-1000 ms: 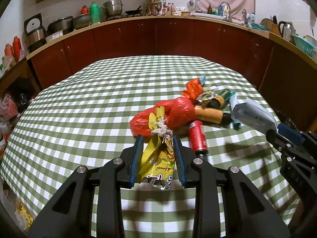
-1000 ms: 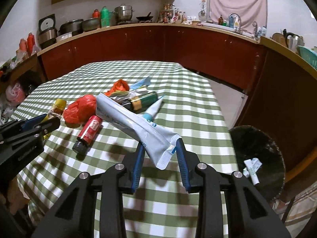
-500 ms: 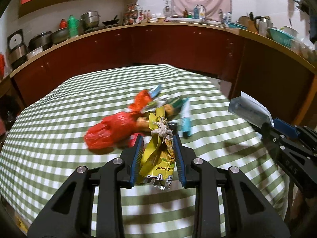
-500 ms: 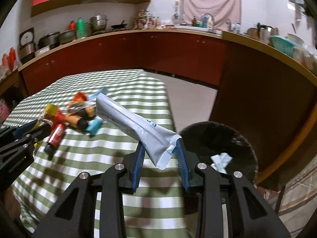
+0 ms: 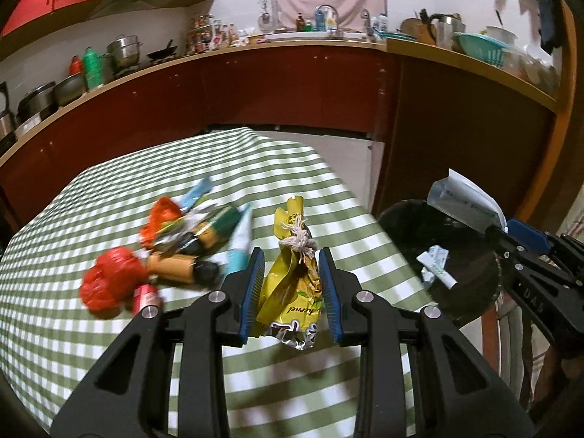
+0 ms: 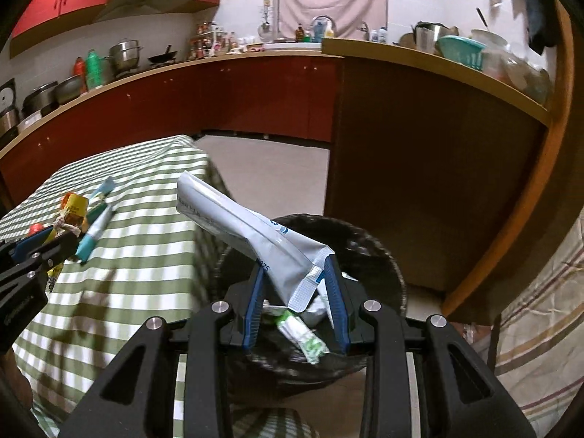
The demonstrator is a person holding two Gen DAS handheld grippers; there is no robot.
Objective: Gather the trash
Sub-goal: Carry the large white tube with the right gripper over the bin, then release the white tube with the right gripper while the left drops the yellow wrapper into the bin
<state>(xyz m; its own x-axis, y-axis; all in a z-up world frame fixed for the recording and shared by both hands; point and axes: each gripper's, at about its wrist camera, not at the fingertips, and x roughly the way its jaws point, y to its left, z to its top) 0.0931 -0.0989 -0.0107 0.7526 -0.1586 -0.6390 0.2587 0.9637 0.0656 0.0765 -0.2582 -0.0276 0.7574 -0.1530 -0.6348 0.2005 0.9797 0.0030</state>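
Right gripper (image 6: 294,284): jaws pinched on the grey pouch (image 6: 252,233) — directly over the black bin (image 6: 379,248), long axis slanting up-left.
Left gripper (image 5: 291,288): jaws clamping the yellow wrapper (image 5: 294,284) — above the table (image 5: 109,346), bin off to its right.
Nearer arm: right.

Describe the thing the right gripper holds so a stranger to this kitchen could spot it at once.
Find the black bin on the floor beside the green-checked table. Above it the right gripper pinches a long, flattened silver-white tube with blue print. Unlike the paper scraps in the bin, it hangs in the air.
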